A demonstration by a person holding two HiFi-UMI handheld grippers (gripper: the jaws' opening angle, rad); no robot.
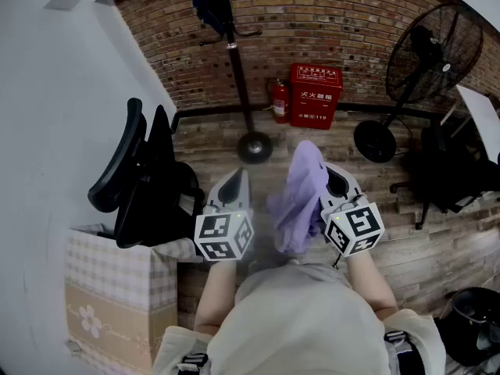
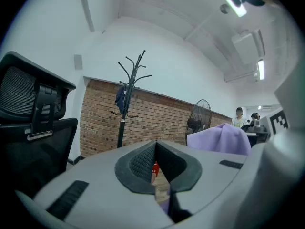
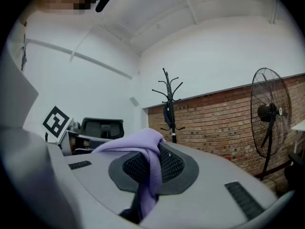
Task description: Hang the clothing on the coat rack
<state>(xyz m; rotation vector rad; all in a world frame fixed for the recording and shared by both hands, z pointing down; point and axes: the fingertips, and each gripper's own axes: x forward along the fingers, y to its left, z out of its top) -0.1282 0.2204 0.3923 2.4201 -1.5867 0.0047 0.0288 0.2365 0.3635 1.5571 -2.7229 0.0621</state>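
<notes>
In front of the person's chest, the right gripper [image 1: 339, 181] is pinching a soft lilac fabric garment [image 1: 301, 198] between nearly closed jaws, so the cloth is hanging bunched, clear of the wooden floor [image 1: 437, 248], ready for carrying. The left gripper [image 1: 232, 183], jaws drawn together on nothing, is hovering beside it, probably free to spread the cloth. The black metal coat rack [image 1: 234, 61] is standing well ahead by the brick wall [image 1: 328, 22].

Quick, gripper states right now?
Left gripper: closed at the tips, empty.
Right gripper: closed on the lilac fabric garment.
</notes>
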